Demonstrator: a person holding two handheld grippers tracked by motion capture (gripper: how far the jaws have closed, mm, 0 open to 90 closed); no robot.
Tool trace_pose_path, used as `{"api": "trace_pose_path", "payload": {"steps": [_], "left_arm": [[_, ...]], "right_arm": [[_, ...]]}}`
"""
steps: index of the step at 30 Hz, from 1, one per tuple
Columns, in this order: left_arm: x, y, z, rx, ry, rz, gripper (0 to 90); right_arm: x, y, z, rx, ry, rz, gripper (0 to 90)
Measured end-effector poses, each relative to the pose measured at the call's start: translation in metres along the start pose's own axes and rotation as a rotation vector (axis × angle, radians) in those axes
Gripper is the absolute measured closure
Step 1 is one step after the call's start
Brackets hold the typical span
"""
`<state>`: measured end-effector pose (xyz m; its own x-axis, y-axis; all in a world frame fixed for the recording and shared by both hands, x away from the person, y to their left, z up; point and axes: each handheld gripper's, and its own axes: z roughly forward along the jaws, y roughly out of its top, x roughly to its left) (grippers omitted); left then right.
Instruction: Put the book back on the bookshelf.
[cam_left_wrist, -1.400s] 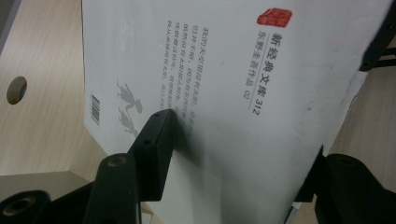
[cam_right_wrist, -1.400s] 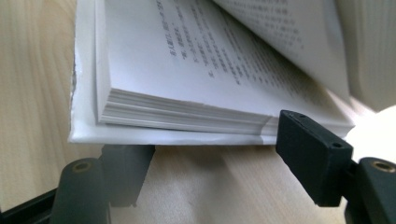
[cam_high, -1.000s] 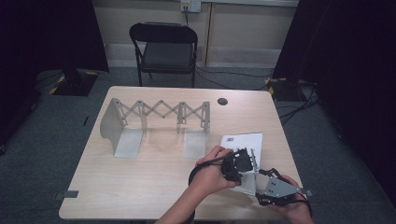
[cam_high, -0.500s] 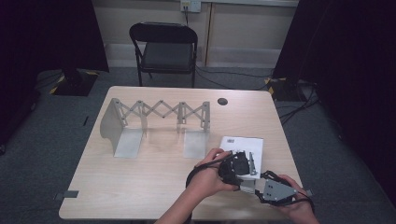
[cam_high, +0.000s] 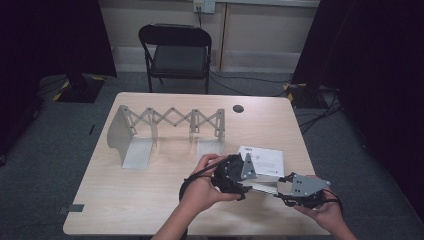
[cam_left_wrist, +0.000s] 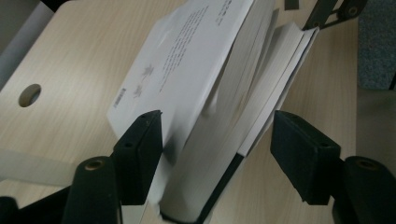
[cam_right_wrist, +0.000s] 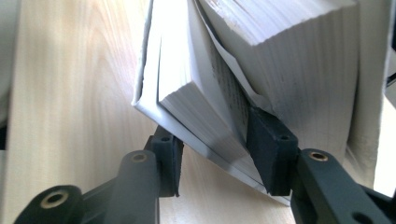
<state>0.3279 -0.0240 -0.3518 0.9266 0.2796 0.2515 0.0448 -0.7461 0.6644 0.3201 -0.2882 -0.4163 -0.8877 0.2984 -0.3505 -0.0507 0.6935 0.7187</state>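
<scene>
**Thick paperback lifted off the table edge, pages splaying**

I have the thick white paperback book (cam_high: 264, 165) at about four o'clock on the pale wooden table (cam_high: 150, 200), one end raised off the top. My right gripper (cam_right_wrist: 215, 154) is clamped on a lower block of pages and the cover; its jaws have just been closing onto that wad. My left gripper (cam_left_wrist: 217, 154) straddles the spine end; its jaws have just been opening, and they stand apart, one pad brushing the loose front cover, the other clear of the page block.

I judge the book fairly heavy and floppy: the cover bends, the pages fan and slide (a thin pinch would let the rest sag). The firmest hold looks to be across the full thickness near the spine.

It has a plain white cover with small dark print and a dark spine edge. The grey metal expanding bookrack (cam_high: 167, 130) stands at ten o'clock, well apart.
</scene>
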Motion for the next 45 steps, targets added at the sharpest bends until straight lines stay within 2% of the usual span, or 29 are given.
{"api": "trace_pose_path", "payload": {"steps": [5,10,16,21,23,24,26,29,32,33,38,40,45], "left_arm": [[0.007,-0.016,-0.014,-0.034,-0.015,-0.057,32.6],[0.013,-0.034,-0.016,-0.044,-0.031,-0.115,33.1],[0.014,-0.05,-0.004,-0.024,-0.069,-0.157,32.0],[0.014,-0.064,0.012,-0.005,-0.092,-0.183,30.1],[0.014,-0.071,0.018,0.013,-0.111,-0.213,28.8],[0.014,-0.074,0.021,0.006,-0.109,-0.215,28.9],[0.014,-0.081,0.025,0.008,-0.106,-0.245,28.9],[0.014,-0.09,0.029,0.024,-0.111,-0.261,28.8],[0.015,-0.098,0.033,0.044,-0.099,-0.268,27.6],[0.014,-0.1,0.035,0.039,-0.1,-0.283,26.6],[0.011,-0.107,0.042,0.055,-0.114,-0.274,23.0],[0.01,-0.11,0.045,0.052,-0.114,-0.262,22.2],[0.009,-0.118,0.052,0.059,-0.117,-0.265,19.4]], "right_arm": [[-0.005,0.003,-0.009,-0.003,0.039,0.019,59.3],[-0.013,0.004,-0.019,-0.028,0.065,0.053,62.1],[-0.017,0.006,-0.024,-0.024,0.093,0.056,62.7],[-0.021,0.006,-0.029,-0.037,0.115,0.092,63.2],[-0.023,0.006,-0.031,-0.042,0.124,0.106,63.5],[-0.024,0.006,-0.033,-0.043,0.127,0.112,63.9],[-0.025,0.005,-0.036,-0.052,0.133,0.126,64.8],[-0.028,0.003,-0.041,-0.068,0.146,0.157,65.6],[-0.03,0.003,-0.043,-0.063,0.145,0.153,66.2],[-0.03,0.004,-0.043,-0.059,0.142,0.152,66.5],[-0.033,0.005,-0.043,-0.061,0.144,0.158,67.4],[-0.034,0.005,-0.044,-0.064,0.156,0.158,67.6],[-0.035,0.005,-0.049,-0.075,0.186,0.161,68.8]]}}
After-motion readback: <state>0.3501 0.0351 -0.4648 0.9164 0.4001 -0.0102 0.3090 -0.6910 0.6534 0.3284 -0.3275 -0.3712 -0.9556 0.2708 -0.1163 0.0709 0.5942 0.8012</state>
